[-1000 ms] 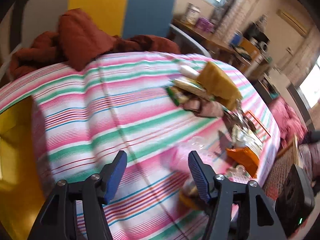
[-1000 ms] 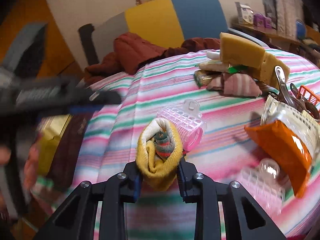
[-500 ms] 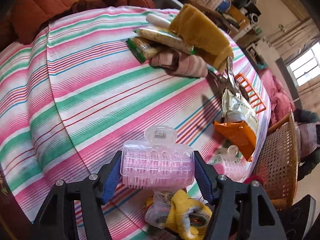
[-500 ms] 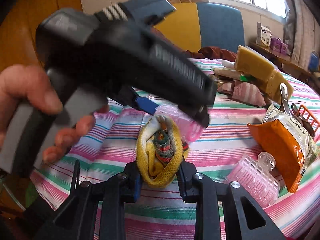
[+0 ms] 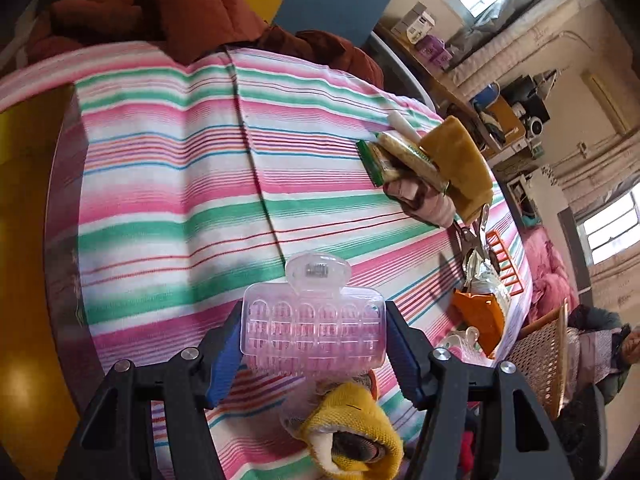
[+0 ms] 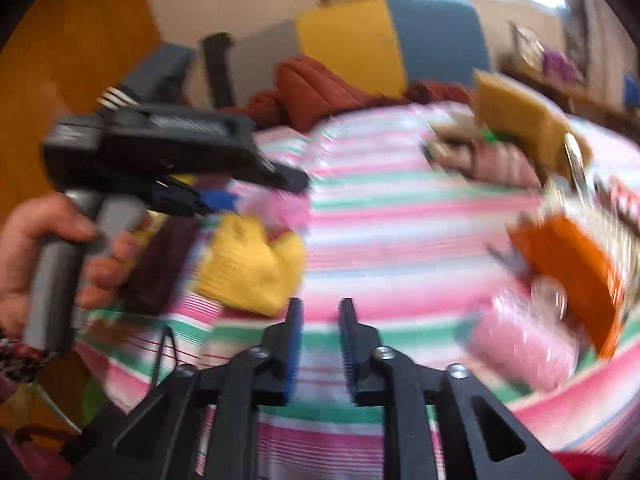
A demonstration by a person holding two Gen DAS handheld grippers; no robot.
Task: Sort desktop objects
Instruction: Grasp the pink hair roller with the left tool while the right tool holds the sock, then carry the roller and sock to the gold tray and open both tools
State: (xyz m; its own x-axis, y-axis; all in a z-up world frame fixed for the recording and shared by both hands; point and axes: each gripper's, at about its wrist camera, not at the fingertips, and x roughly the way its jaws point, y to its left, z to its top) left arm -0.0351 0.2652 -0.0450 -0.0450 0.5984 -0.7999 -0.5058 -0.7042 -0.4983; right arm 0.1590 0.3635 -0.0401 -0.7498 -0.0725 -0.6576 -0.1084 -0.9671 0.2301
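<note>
The left gripper point(image 5: 314, 336) clenched the pink hair roller point(image 5: 314, 330) end to end; its jaws had just been closing, and a second earlier nothing sat between them. The right gripper point(image 6: 318, 316) had just been opening and stood released and empty, where half a second before it pinched the yellow sock bundle point(image 6: 250, 266). That bundle now lay on the striped surface point(image 5: 168, 184), just beneath the roller in the left view. So one item looked dropped off and the next picked up. Farther out, a second pink roller point(image 6: 524, 344) lay near an orange packet point(image 6: 572, 268). A pile of snack packs and cloth point(image 5: 432, 168) sat at the far edge, with rust-red clothing point(image 5: 192, 12) and a yellow-and-blue chair behind.
</note>
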